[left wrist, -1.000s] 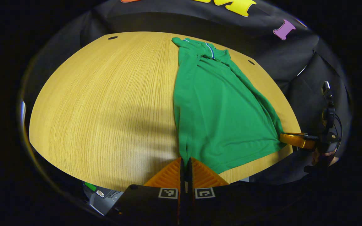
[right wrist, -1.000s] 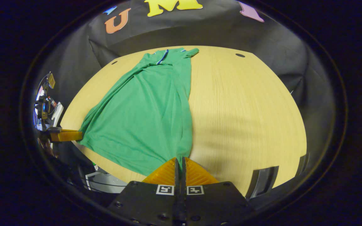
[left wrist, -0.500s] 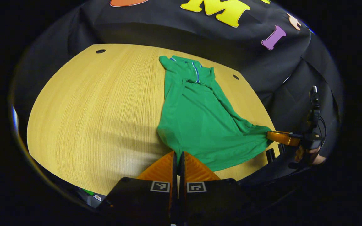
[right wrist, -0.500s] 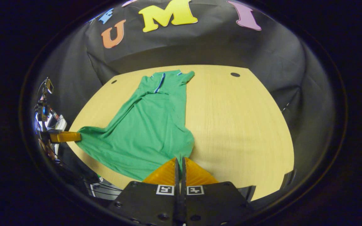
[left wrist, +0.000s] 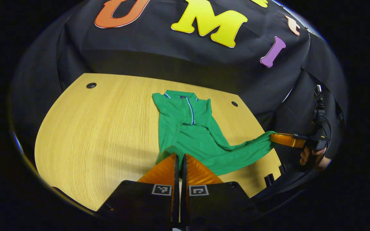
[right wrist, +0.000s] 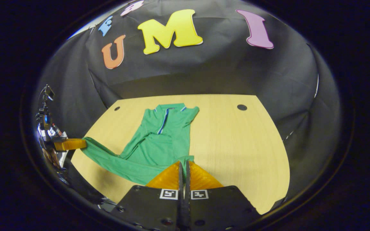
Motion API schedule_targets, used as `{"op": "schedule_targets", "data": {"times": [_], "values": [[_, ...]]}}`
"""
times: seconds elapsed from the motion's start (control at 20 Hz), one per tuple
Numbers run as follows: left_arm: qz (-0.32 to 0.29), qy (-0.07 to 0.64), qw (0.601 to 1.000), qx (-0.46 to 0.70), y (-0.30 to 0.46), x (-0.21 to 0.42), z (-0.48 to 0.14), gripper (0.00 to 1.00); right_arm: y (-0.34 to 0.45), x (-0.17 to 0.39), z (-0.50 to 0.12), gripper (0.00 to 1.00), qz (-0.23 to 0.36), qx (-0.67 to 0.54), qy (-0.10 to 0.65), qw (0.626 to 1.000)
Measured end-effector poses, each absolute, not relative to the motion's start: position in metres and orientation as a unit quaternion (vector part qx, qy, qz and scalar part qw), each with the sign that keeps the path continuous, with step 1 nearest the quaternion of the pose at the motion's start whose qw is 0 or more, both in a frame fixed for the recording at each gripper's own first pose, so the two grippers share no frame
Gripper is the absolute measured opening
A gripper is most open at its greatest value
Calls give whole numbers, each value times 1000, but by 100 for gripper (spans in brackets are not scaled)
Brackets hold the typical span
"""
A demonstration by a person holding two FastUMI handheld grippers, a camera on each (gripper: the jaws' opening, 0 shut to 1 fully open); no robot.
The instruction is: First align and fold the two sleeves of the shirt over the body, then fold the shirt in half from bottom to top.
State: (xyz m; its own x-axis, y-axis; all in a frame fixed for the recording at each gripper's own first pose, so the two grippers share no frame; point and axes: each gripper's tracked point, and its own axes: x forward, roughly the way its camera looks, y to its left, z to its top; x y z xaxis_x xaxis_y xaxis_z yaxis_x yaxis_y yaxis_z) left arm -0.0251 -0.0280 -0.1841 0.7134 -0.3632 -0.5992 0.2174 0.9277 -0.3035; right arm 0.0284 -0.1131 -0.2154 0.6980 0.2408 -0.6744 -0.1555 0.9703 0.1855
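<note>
1. The green shirt (left wrist: 188, 134) lies on the wooden table (left wrist: 101, 128), collar at the far edge, sleeves apparently folded in, hem raised off the wood
2. The left gripper (left wrist: 180, 157) and right gripper (right wrist: 183, 164) each pinch a hem corner
3. Carry both corners level toward the collar, keeping the hem taut and square
</note>
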Motion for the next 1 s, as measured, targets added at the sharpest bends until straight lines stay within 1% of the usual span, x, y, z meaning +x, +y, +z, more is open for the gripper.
{"op": "schedule_targets", "data": {"times": [0.05,0.15,0.4,0.65,1.0], "values": [[-157,340,921,-105,-27,-14,-181,7,-113,41,-211,2,108,59,369,921],[-156,328,926,-105,-25,11,-170,7,-114,64,-202,0,106,57,359,925],[-149,313,931,-116,-30,69,-155,7,-114,128,-181,0,105,46,327,938],[-135,295,937,-132,-31,132,-145,7,-104,190,-173,0,106,53,313,942],[-107,290,939,-153,-14,211,-160,7,-88,275,-182,0,113,64,311,942]]}}
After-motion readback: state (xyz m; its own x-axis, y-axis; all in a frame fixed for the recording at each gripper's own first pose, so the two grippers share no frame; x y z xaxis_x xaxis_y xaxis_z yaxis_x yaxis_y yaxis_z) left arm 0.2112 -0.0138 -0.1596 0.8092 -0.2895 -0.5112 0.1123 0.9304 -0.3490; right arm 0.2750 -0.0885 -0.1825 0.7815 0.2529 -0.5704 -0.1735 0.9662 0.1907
